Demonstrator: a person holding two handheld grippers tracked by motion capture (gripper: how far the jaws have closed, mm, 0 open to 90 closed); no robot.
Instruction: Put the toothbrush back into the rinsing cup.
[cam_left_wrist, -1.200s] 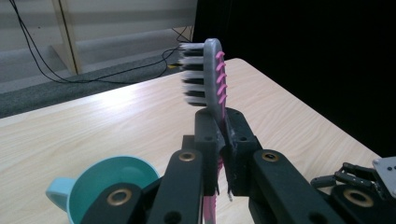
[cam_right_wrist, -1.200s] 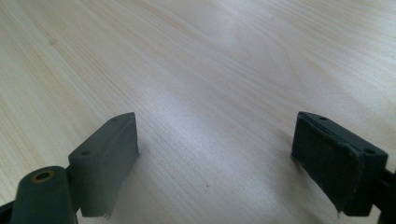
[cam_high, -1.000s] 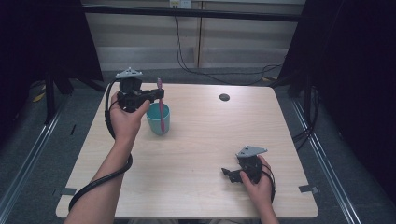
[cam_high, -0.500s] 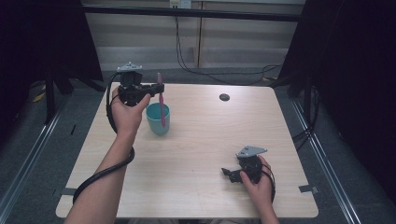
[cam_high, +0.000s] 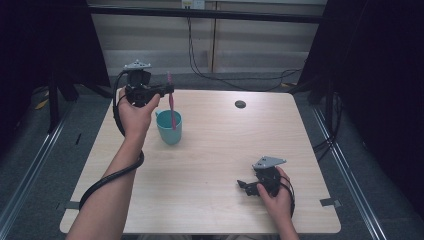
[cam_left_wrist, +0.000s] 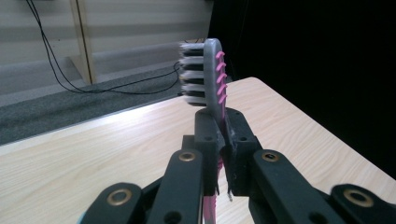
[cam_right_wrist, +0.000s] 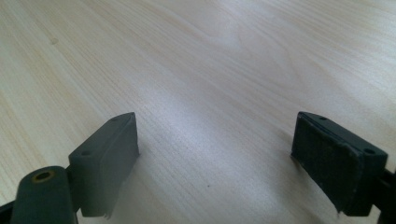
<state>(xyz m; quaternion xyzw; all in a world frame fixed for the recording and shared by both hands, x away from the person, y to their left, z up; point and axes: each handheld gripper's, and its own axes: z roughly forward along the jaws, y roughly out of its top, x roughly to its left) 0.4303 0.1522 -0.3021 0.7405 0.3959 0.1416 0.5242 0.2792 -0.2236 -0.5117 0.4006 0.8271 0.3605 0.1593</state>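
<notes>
1. The left hand (cam_high: 134, 107) is raised over the far left part of the tabletop (cam_high: 210, 200), forearm stretching up from the near left edge, with the left gripper (cam_high: 167, 90) held level and pointing toward the table's middle.
2. Its jaws are clamped on a pink toothbrush (cam_high: 171, 102), gripping the neck just below the bristle head, which stands upright above the jaws in the left gripper view (cam_left_wrist: 208, 74).
3. The toothbrush handle hangs down into a teal cup (cam_high: 169, 128) that stands on the tabletop just beside the left hand; whether the handle touches the cup cannot be told.
4. The right hand (cam_high: 275, 192) rests low at the near right of the tabletop, well apart from the cup, with the right gripper (cam_high: 246, 185) pointing left.
5. Its jaws stand wide apart with bare wood between them (cam_right_wrist: 215, 154).
6. A small dark round disc (cam_high: 240, 104) lies near the far edge, apart from both hands.
7. A black cable (cam_high: 112, 172) trails along the left forearm.
</notes>
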